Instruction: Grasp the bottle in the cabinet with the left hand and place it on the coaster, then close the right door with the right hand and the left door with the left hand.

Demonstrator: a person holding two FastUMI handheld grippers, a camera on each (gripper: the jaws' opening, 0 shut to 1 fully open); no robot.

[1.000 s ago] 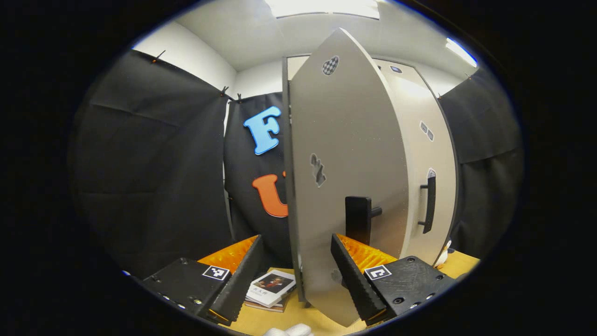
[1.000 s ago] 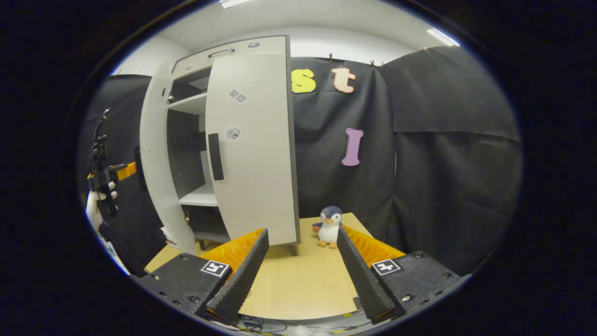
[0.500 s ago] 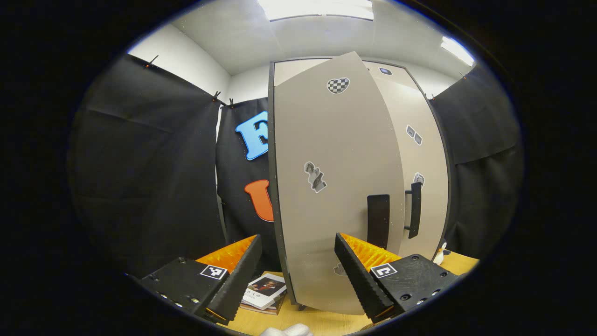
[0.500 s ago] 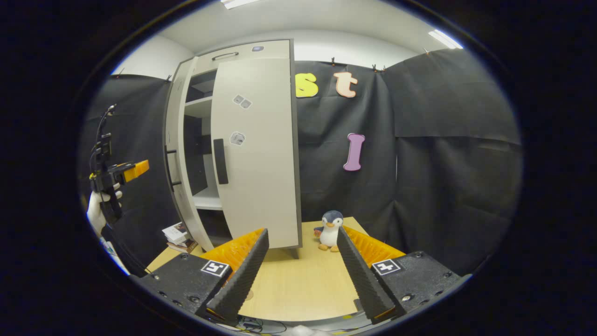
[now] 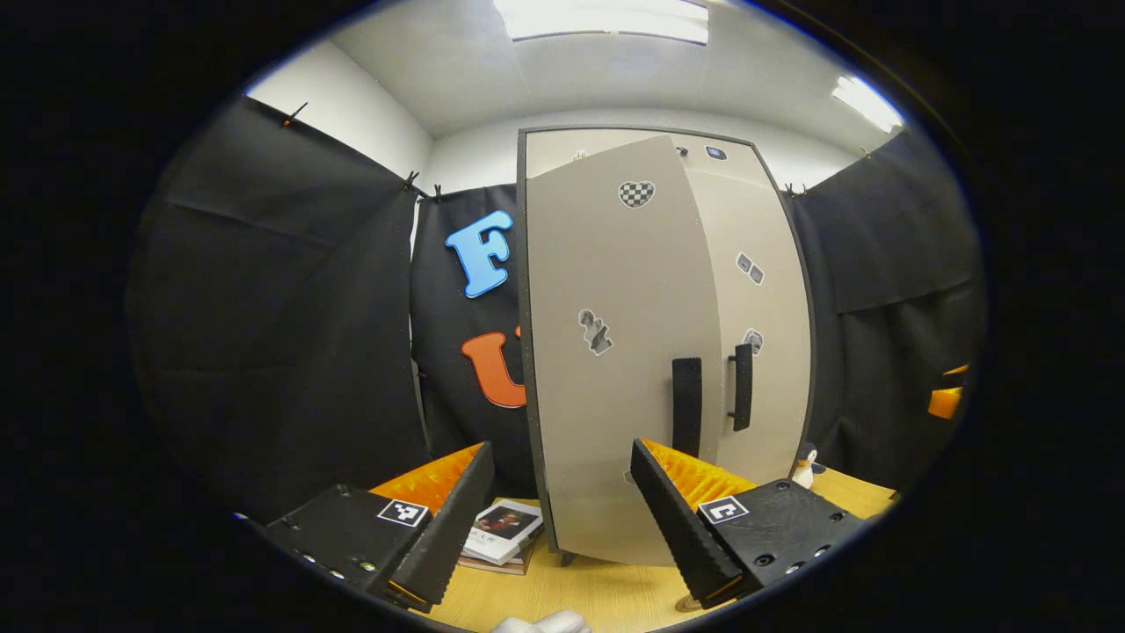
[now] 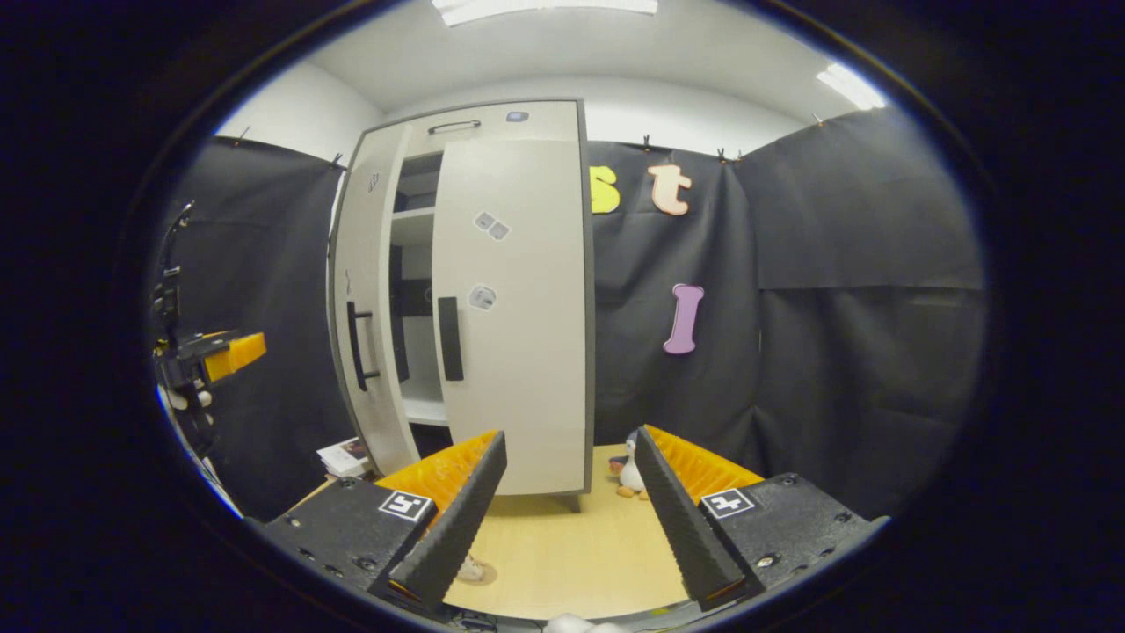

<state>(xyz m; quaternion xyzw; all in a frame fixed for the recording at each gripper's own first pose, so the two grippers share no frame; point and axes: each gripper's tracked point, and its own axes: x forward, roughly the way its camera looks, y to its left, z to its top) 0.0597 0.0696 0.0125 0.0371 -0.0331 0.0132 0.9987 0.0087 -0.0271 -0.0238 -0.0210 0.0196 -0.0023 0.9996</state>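
Note:
The tall pale cabinet (image 5: pixel 562 154) stands on the wooden table. Its left door (image 5: pixel 615 369), with a dark handle (image 5: pixel 686 406), is almost shut. In the right gripper view a narrow gap beside that left door (image 6: pixel 360 352) still shows shelves (image 6: pixel 413 409). The right door (image 6: pixel 518 334) lies flush, with its handle (image 6: pixel 449 338) facing me. My left gripper (image 5: pixel 560 457) is open and empty, a short way in front of the left door. A gloved hand holds this left gripper (image 6: pixel 233 352) to the left of the cabinet. My right gripper (image 6: pixel 569 440) is open and empty, back from the right door. A round coaster (image 6: pixel 475 573) peeks out by its left finger.
A stack of books (image 5: pixel 501 532) lies on the table (image 5: pixel 606 589) left of the cabinet's foot. A toy penguin (image 6: pixel 629 466) stands at the cabinet's right. Black cloth walls close in on all sides. A white glove (image 5: pixel 540 622) shows at the bottom edge.
The left door has swung from wide open to nearly shut. My left gripper has drawn back from it. The right gripper has backed away a little from the cabinet.

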